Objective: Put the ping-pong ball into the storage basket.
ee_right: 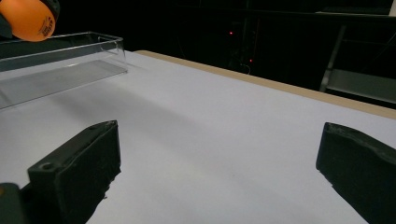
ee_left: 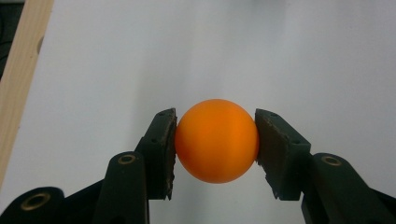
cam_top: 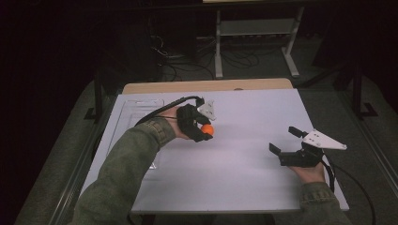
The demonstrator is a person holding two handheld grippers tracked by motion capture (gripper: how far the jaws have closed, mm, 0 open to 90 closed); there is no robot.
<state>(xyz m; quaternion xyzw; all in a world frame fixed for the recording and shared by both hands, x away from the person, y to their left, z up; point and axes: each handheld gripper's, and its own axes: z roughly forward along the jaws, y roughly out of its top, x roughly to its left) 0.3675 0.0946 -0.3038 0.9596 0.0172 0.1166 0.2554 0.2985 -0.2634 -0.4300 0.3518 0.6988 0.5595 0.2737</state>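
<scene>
Nearest the high camera, two olive-green sleeves come in from the bottom edge, cut off at the forearms. The right gripper [cam_top: 283,140] sits low on the right of the white table [cam_top: 244,187], its jaws spread wide with nothing between them; the hand that holds it is mostly hidden under the black body and the grey plate. In the right gripper view its two black pads [ee_right: 79,172] stand far apart over bare white surface.

Farther in, left of centre, the left gripper [cam_top: 206,131] is clamped on an orange ball [cam_top: 208,130], held above the table. In the high view the ball is a small bright dot, half covered by the black jaws. In the left gripper view the orange ball [ee_left: 217,140] is smooth, round and evenly coloured, pinched at its widest by a worn pad [ee_left: 164,149] on each side.

In the right gripper view the ball [ee_right: 28,18] is cut off at the top left corner, with small dark print too tiny to read.

Beyond it, a clear plastic tray [ee_right: 65,70] lies near the table's far left; in the high view the clear tray [cam_top: 136,112] is only a faint outline. The room behind is too dark to make out well.
</scene>
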